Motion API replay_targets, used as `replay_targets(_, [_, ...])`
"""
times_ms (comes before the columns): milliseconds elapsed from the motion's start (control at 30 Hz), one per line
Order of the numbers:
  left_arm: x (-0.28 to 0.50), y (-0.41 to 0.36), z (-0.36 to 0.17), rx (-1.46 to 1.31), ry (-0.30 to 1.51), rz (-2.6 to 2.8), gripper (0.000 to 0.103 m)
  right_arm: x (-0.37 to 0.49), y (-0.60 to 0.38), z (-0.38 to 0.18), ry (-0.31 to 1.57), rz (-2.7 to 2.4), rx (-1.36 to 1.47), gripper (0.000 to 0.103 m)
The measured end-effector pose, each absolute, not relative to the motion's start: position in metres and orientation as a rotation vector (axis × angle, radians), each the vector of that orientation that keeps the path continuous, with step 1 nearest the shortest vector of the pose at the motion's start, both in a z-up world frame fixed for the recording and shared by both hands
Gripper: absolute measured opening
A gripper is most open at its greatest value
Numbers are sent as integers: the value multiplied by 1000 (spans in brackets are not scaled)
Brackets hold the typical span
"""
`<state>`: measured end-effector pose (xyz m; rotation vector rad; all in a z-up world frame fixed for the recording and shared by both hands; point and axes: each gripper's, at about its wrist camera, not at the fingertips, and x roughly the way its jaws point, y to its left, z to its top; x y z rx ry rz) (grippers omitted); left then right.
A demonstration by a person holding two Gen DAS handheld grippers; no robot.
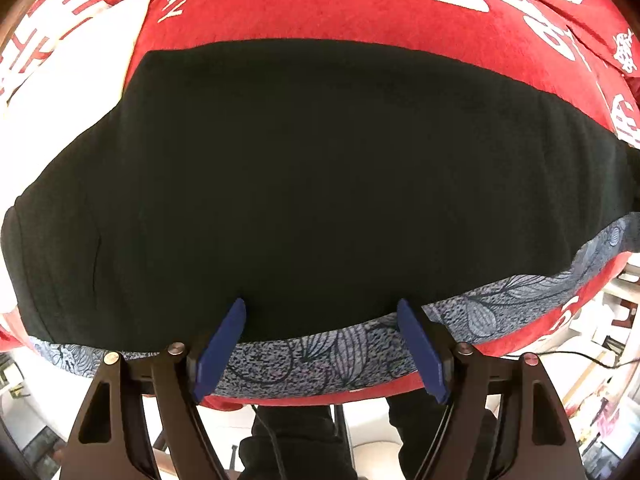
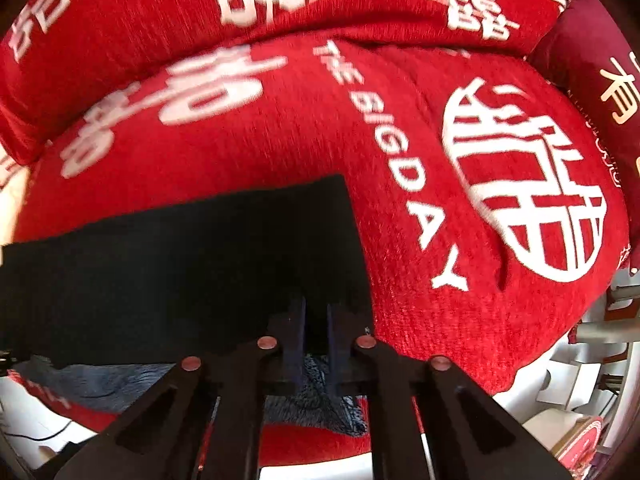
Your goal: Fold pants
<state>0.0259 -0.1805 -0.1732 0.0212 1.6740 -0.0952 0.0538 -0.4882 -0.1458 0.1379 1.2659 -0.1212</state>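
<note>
The black pants (image 1: 304, 176) lie flat in a broad rectangle on a red printed sofa cover (image 1: 320, 12). My left gripper (image 1: 320, 312) is open, its blue fingers (image 1: 224, 340) at the pants' near edge, holding nothing. In the right wrist view the pants (image 2: 180, 272) fill the lower left, with a corner at the upper right. My right gripper (image 2: 316, 312) has its fingers close together, with the pants' near edge between them near the right side of the cloth.
A grey-blue leaf-patterned blanket (image 1: 340, 352) lies under the pants' near edge; it also shows in the right wrist view (image 2: 120, 380). Red cushions (image 2: 280, 0) rise behind. A dark red pillow (image 2: 600, 80) is at the far right. White floor and clutter lie below the sofa edge.
</note>
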Motion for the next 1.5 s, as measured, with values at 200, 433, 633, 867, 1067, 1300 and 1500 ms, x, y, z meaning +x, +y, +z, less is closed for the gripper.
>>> replay_targets(200, [38,-188,-163,11,1630,-110,78,67,-473,-114,1176,-132,42,9])
replay_targets(433, [44,-187,-166,3,1633,-75,79,79,-477,-174,1330,-261,22,36])
replay_targets(633, [52,-197,-155,-80,1574,-65,79,73,-402,-121,1181,-163,-45,58])
replay_targets(867, [88,-195,-155,-2,1501,24,82,102,-258,-174,1222,187,-138,59])
replay_targets(1067, [84,-104,-154,-49,1489,148,90,118,-365,-181,1234,-94,-68,83])
replay_targets(1300, [51,-80,-135,-101,1497,209,95,84,-421,-140,1251,-227,-14,79])
replay_targets(1500, [7,-191,-134,135,1492,-110,95,25,-255,-155,1267,201,-144,80])
